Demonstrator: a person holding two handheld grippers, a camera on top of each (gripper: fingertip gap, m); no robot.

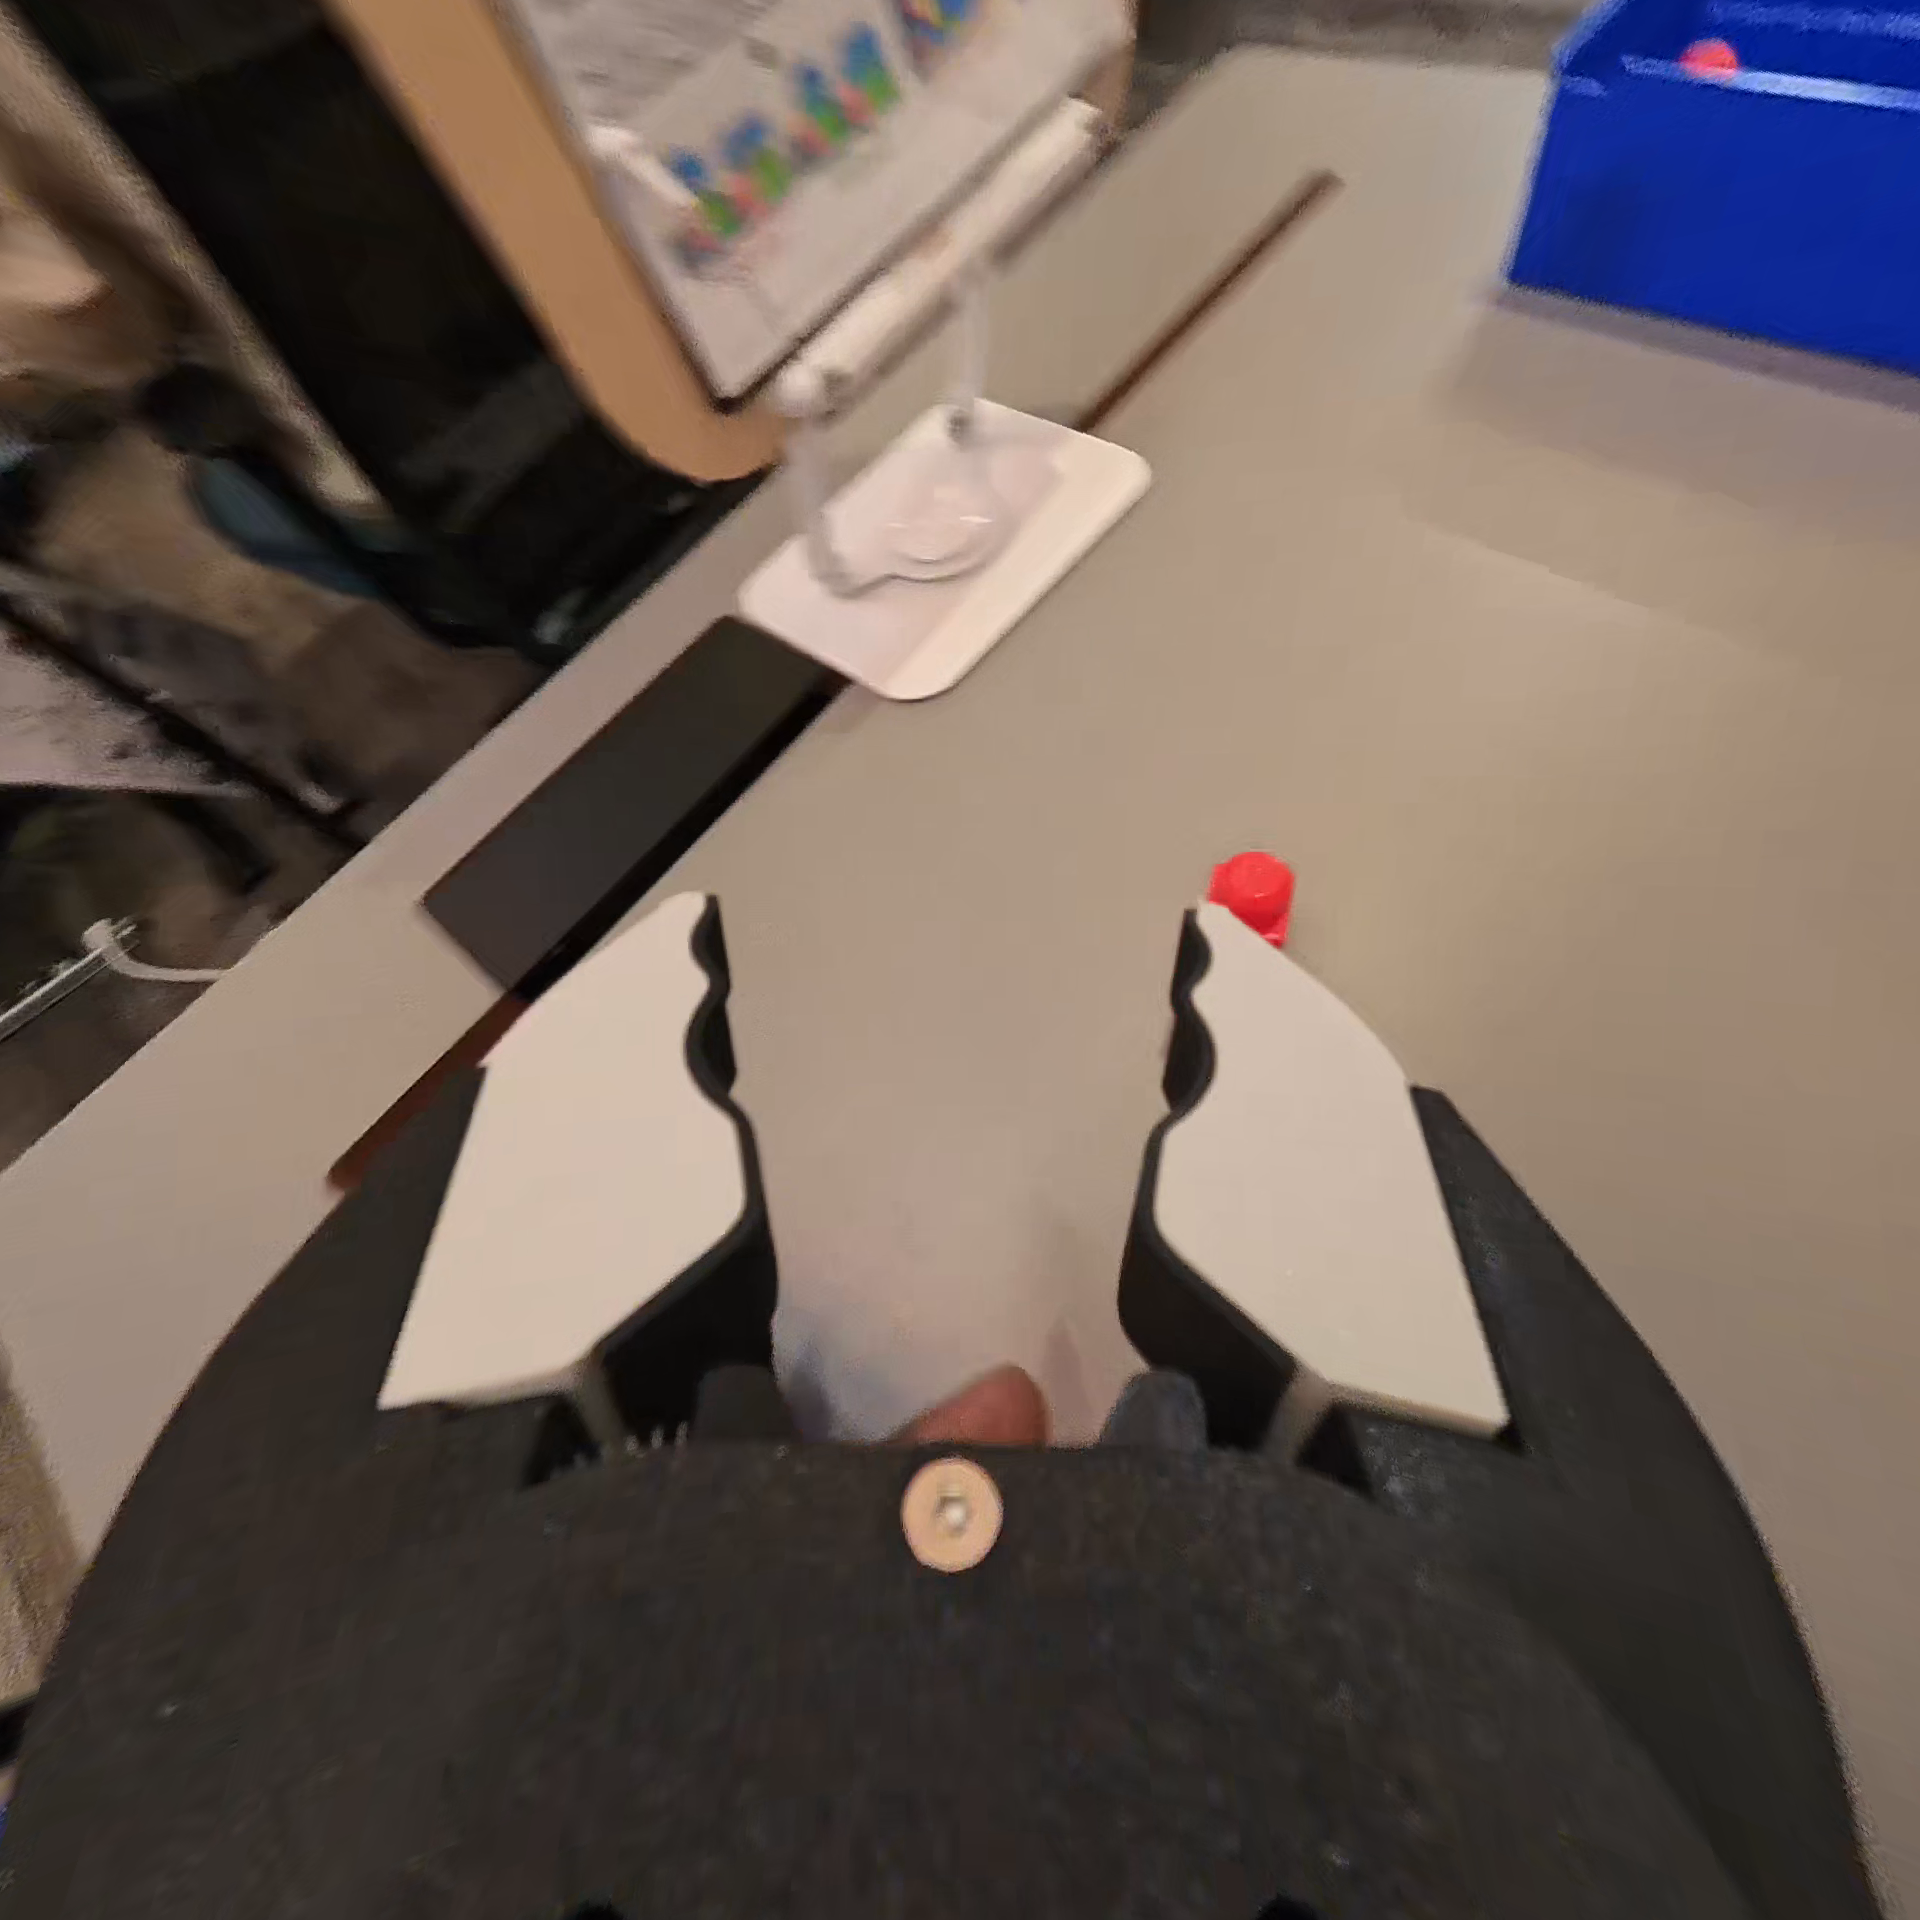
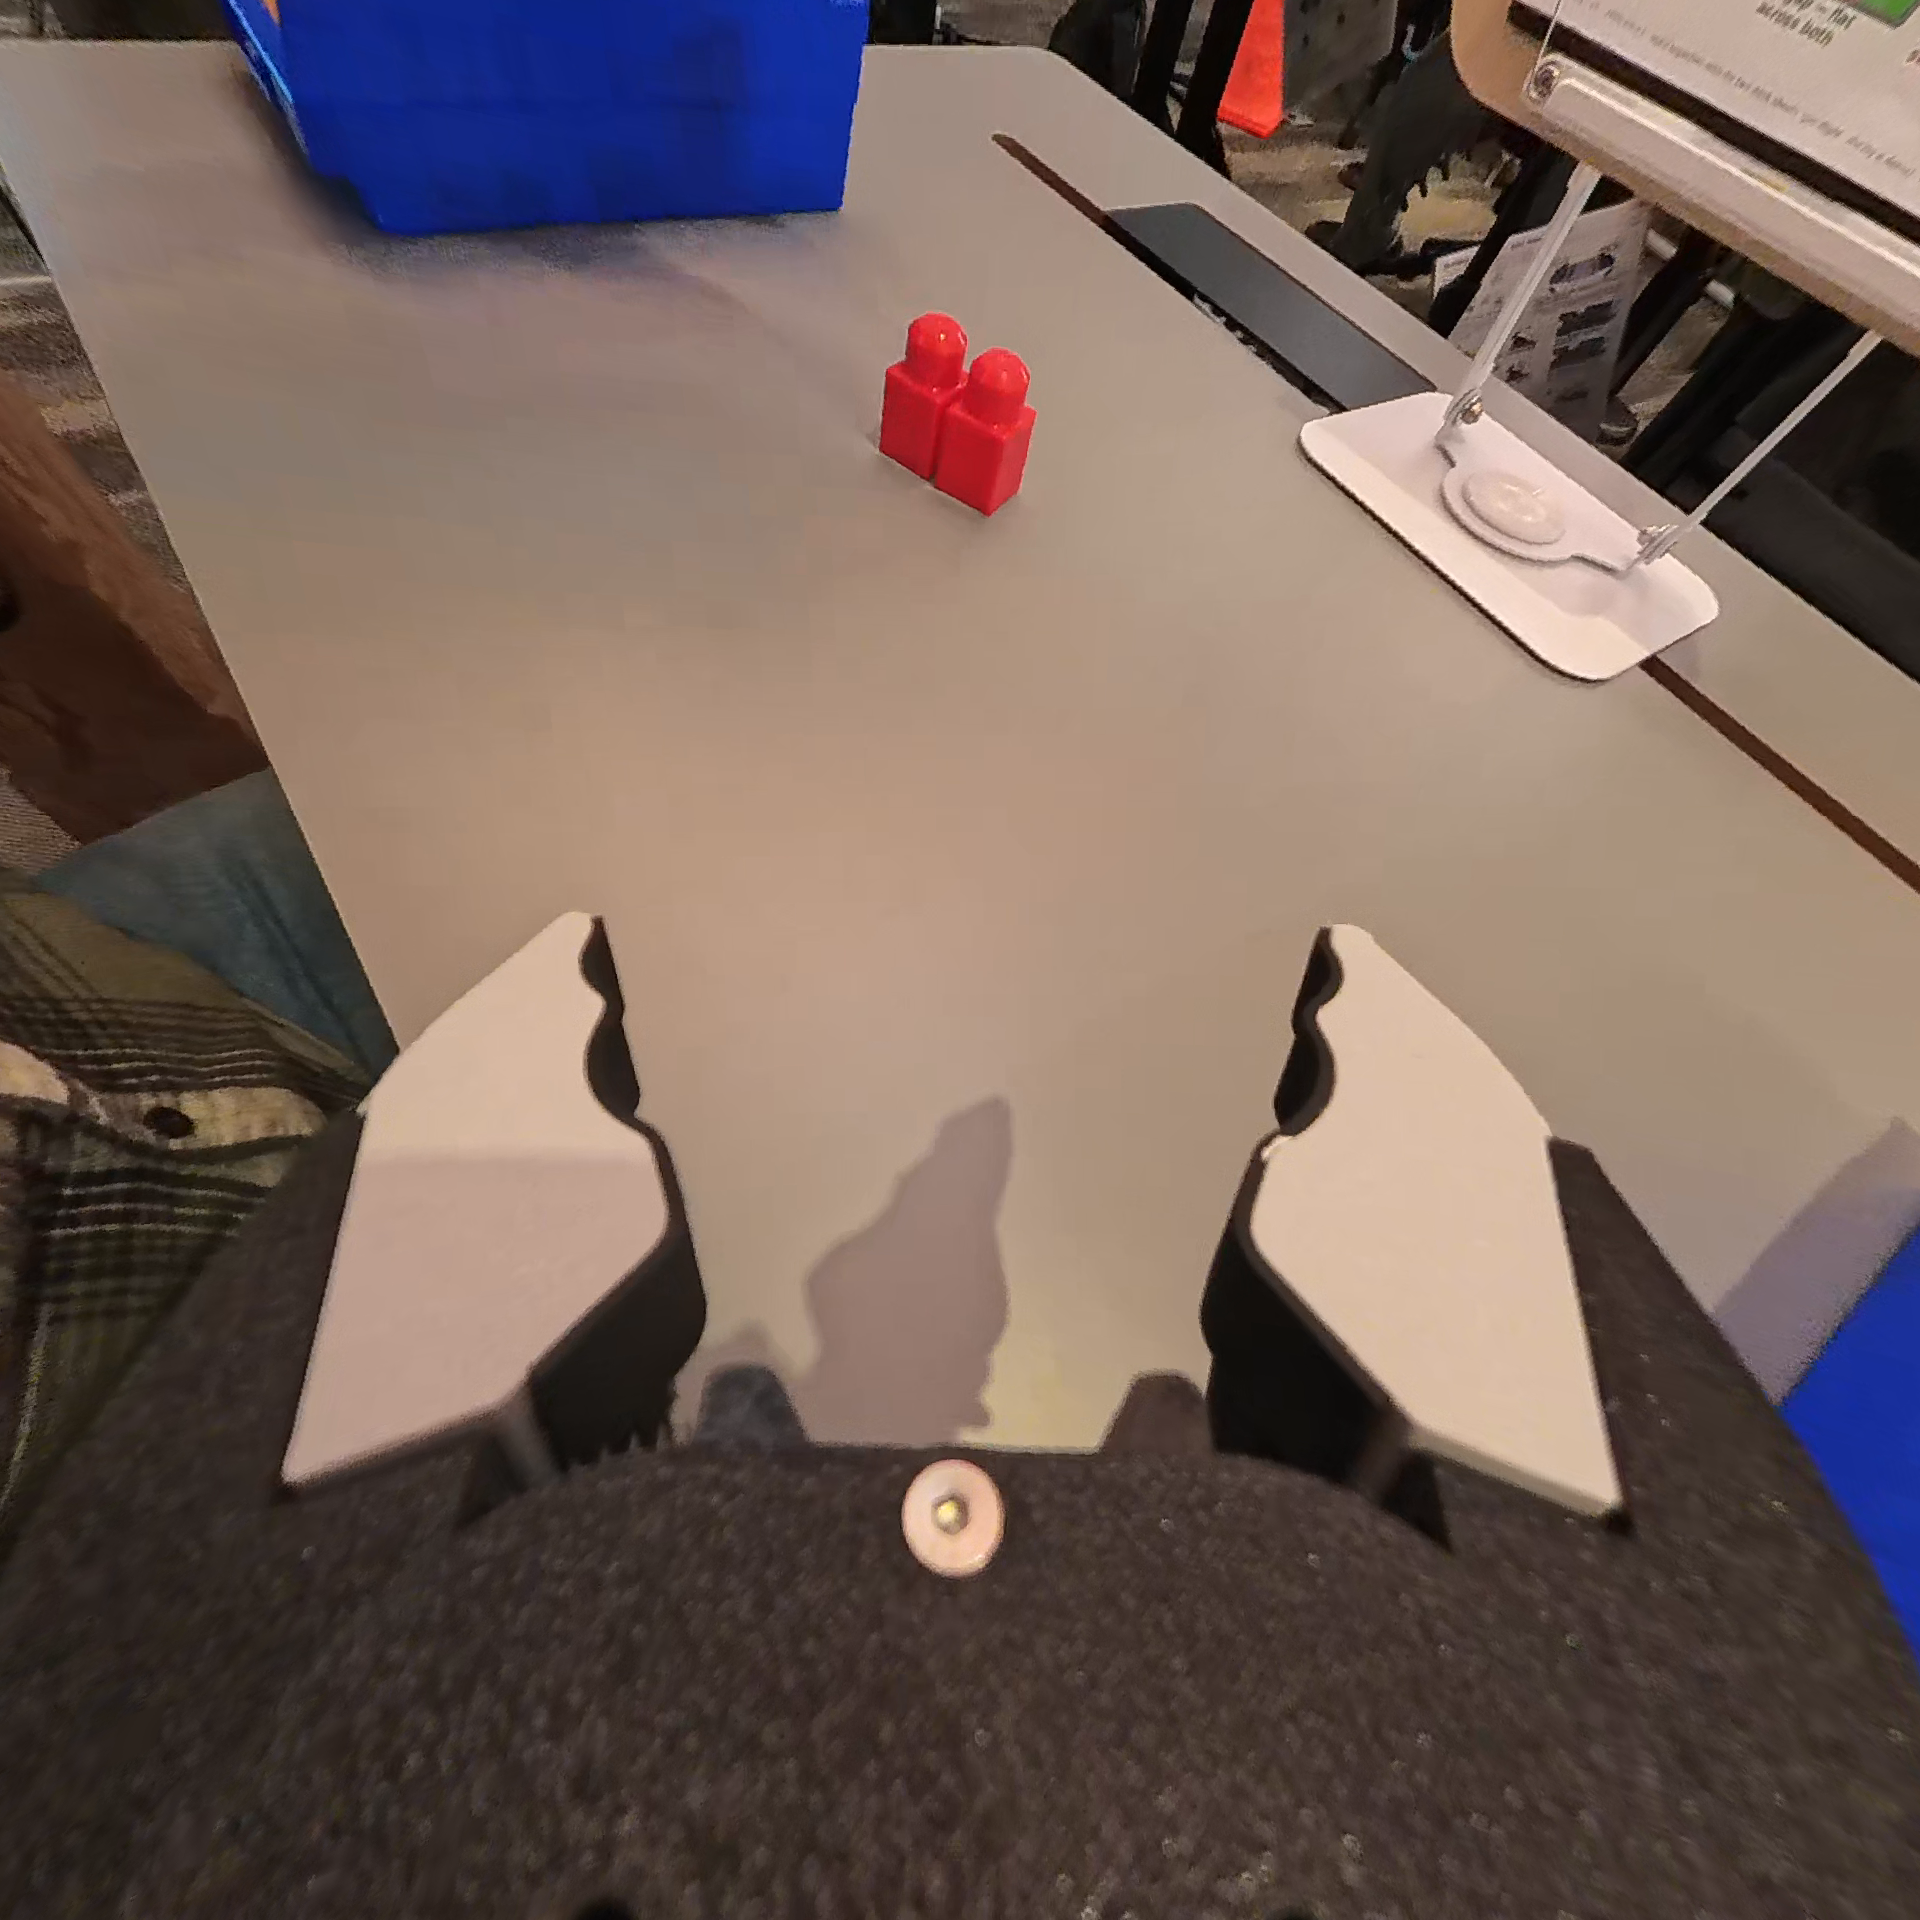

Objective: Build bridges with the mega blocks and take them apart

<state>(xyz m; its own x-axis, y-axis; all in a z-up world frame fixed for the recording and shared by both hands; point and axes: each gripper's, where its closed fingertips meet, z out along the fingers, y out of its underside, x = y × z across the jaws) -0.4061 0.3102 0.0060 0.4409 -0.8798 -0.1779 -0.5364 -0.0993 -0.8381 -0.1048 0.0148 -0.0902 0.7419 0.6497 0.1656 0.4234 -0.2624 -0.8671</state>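
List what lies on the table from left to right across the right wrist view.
Blue bin → red blocks → black panel → white stand base.

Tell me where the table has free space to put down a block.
Bare table lies between the open right gripper and the red block, also between the block and the blue bin. The right edge is crowded by the white stand base.
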